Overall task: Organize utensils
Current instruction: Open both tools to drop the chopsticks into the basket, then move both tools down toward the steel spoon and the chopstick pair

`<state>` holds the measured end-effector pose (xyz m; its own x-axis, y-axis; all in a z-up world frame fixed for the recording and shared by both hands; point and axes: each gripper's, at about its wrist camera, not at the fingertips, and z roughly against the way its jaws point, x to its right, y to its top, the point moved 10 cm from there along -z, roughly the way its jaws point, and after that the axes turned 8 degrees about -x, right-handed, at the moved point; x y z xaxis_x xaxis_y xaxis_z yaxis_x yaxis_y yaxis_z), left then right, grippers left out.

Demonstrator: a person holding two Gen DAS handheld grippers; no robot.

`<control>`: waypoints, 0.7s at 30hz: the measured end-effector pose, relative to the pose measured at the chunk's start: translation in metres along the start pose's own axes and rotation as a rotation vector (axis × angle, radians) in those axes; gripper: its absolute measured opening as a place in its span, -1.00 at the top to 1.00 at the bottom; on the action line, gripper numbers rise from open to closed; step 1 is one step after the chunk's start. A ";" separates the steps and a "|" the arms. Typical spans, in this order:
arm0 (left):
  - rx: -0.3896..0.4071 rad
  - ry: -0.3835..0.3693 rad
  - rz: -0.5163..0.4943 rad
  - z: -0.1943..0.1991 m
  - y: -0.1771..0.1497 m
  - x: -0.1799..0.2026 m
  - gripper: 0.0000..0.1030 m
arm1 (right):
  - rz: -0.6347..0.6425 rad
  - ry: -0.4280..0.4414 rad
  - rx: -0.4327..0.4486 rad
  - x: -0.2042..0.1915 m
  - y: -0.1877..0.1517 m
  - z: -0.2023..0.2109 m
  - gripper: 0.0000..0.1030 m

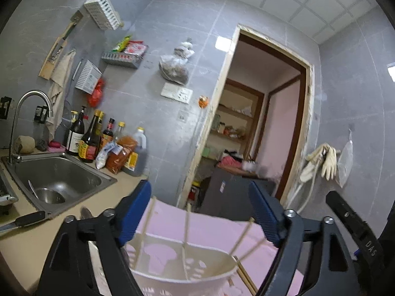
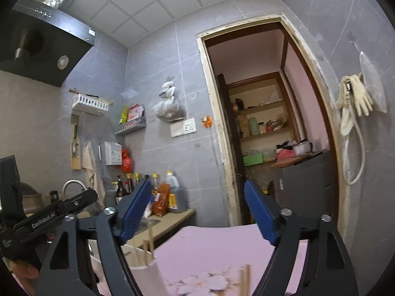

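Because the pink flower-printed cloth [image 1: 212, 227] covers the worktop beside the steel sink [image 1: 61, 172], it gives the sorting a clean base. On it stands the cream perforated plastic utensil basket [image 1: 182, 271], where several thin wooden chopsticks [image 1: 186, 229] lean upright against its dividers, probably so they drain and stay together. More chopsticks lie just beside its right wall. Both the left tongs [image 1: 200, 212] and right tongs [image 2: 197, 209] hang wide apart, holding nothing, above the basket.
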<state>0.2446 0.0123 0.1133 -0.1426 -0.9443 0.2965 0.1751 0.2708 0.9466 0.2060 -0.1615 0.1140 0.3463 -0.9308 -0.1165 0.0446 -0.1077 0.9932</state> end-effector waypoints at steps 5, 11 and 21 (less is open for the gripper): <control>-0.065 -0.016 -0.050 -0.003 -0.018 0.023 -0.91 | 0.032 -0.032 -0.023 0.015 -0.002 0.022 -1.00; -0.147 -0.060 -0.087 -0.006 -0.045 0.047 -0.96 | 0.062 -0.072 -0.042 0.029 -0.008 0.043 -1.00; -0.248 -0.074 -0.175 -0.010 -0.084 0.073 -0.96 | 0.089 -0.149 -0.107 0.062 -0.025 0.065 -1.00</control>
<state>0.2294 -0.0813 0.0545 -0.2601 -0.9541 0.1485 0.3724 0.0428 0.9271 0.1651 -0.2390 0.0820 0.2111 -0.9773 -0.0185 0.1222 0.0076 0.9925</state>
